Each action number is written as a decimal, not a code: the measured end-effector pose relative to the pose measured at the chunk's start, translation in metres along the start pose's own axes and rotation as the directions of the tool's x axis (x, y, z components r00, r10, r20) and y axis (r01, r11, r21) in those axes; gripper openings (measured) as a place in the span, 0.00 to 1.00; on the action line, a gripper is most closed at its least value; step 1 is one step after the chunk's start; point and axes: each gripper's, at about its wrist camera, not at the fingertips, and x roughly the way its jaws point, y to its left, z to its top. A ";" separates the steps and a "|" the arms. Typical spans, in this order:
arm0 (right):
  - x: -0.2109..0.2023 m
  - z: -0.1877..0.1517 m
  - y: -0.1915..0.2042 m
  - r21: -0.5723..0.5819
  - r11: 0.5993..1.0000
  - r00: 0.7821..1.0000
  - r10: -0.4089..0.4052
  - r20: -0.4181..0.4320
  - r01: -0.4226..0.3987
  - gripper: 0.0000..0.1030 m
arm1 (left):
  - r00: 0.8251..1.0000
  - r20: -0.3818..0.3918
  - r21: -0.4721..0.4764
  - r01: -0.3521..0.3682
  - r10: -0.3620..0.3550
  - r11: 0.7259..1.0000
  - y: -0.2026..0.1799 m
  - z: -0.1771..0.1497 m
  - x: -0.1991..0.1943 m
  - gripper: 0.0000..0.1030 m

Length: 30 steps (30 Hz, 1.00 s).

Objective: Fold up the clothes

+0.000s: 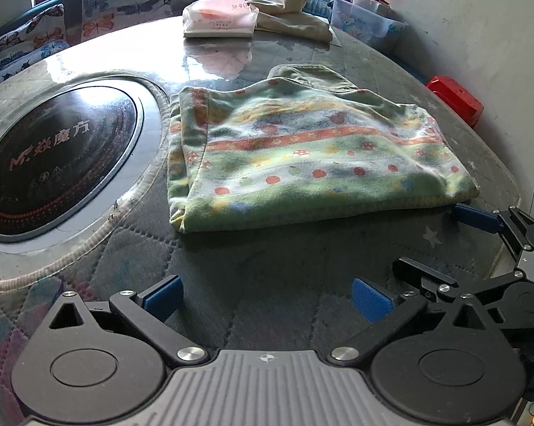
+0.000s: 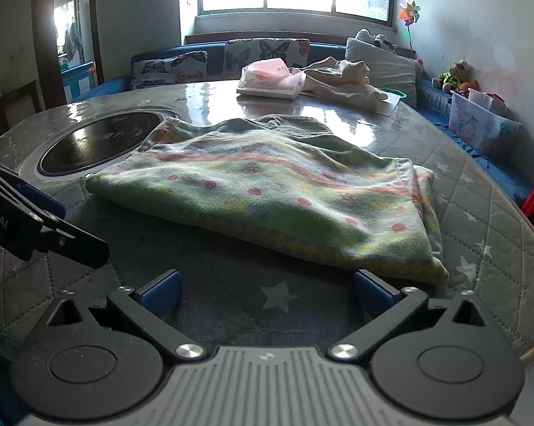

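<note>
A folded green fleece garment (image 1: 313, 156) (image 2: 267, 195) with orange stripes and red dots lies flat on the quilted table cover (image 1: 259, 259) (image 2: 231, 284). My left gripper (image 1: 267, 298) hovers just in front of its near edge, jaws wide open, with only bare cover between them. It also shows at the left edge of the right wrist view, as the left gripper (image 2: 71, 223). My right gripper (image 2: 267, 293) is open too. Its right pad (image 2: 373, 293) sits at the garment's near right corner, and I cannot tell whether it touches it. In the left wrist view the right gripper (image 1: 433, 241) is at that same corner.
A round black cooktop (image 1: 54, 163) (image 2: 100, 145) is set into the table left of the garment. At the far side lie a pink tissue pack (image 1: 220, 17) (image 2: 270, 78) and a beige cloth (image 1: 291, 10) (image 2: 341, 78). A red stool (image 1: 455, 99) and a plastic box (image 2: 479, 131) stand right of the table.
</note>
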 end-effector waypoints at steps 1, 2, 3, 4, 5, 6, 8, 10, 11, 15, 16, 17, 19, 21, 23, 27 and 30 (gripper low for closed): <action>0.000 0.000 0.000 0.000 1.000 1.000 0.001 0.002 -0.001 1.00 | 1.000 0.003 0.004 0.001 -0.001 1.000 -0.001 0.000 -0.001 1.00; -0.001 0.000 0.000 -0.001 1.000 1.000 0.001 0.004 -0.001 1.00 | 1.000 0.007 0.010 -0.003 0.003 1.000 -0.003 -0.001 -0.003 1.00; -0.001 0.000 0.000 -0.001 1.000 1.000 0.001 0.005 -0.001 1.00 | 1.000 0.011 0.017 -0.008 0.008 1.000 -0.005 0.000 -0.004 1.00; -0.001 0.000 0.000 -0.001 1.000 1.000 0.002 0.004 -0.002 1.00 | 1.000 0.015 0.023 -0.012 0.012 1.000 -0.006 0.000 -0.005 1.00; -0.001 0.001 -0.001 0.000 1.000 1.000 0.004 0.004 -0.004 1.00 | 1.000 0.019 0.028 -0.016 0.016 0.999 -0.008 0.000 -0.006 1.00; -0.001 0.001 -0.001 0.004 1.000 1.000 0.005 0.004 -0.005 1.00 | 1.000 0.021 0.030 -0.017 0.016 0.999 -0.009 0.000 -0.007 1.00; -0.001 0.001 -0.001 0.007 1.000 1.000 0.002 0.002 -0.002 1.00 | 1.000 0.025 0.033 -0.018 0.017 0.999 -0.011 0.001 -0.010 1.00; -0.002 0.001 -0.001 0.019 1.000 1.000 -0.001 0.000 0.001 1.00 | 0.999 0.028 0.035 -0.019 0.018 0.999 -0.013 0.002 -0.012 1.00; -0.003 0.002 -0.001 0.025 1.000 1.000 -0.003 -0.002 0.003 1.00 | 1.000 0.025 0.036 -0.019 0.019 0.999 -0.014 0.001 -0.013 1.00; -0.007 0.002 -0.003 0.052 0.999 1.000 -0.007 -0.010 0.008 1.00 | 1.000 0.014 0.043 -0.021 0.021 0.999 -0.018 0.000 -0.014 1.00; -0.009 0.002 -0.004 0.058 0.998 1.000 -0.011 -0.011 0.012 1.00 | 1.000 0.011 0.044 -0.022 0.021 0.999 -0.019 -0.001 -0.015 1.00; -0.010 0.002 -0.005 0.065 0.998 1.000 -0.016 -0.013 0.017 1.00 | 1.000 0.009 0.045 -0.022 0.022 0.999 -0.020 -0.002 -0.015 1.00; -0.013 0.002 -0.005 0.074 0.997 1.000 -0.023 -0.018 0.024 1.00 | 1.000 0.010 0.046 -0.022 0.022 0.999 -0.021 -0.003 -0.017 1.00; -0.015 0.001 -0.005 0.081 0.996 0.999 -0.033 -0.021 0.034 1.00 | 1.000 0.010 0.047 -0.023 0.023 0.999 -0.023 -0.004 -0.018 1.00; -0.018 0.001 -0.005 0.086 0.996 0.999 -0.037 -0.020 0.039 1.00 | 1.000 0.009 0.053 -0.023 0.022 0.998 -0.024 -0.005 -0.018 1.00; -0.023 0.002 -0.004 0.096 0.994 0.999 -0.044 -0.029 0.046 1.00 | 0.999 0.007 0.060 -0.031 0.031 0.998 -0.027 -0.009 -0.020 1.00; -0.026 0.003 -0.002 0.098 0.994 0.998 -0.049 -0.039 0.053 1.00 | 0.999 0.007 0.060 -0.034 0.033 0.998 -0.027 -0.011 -0.021 1.00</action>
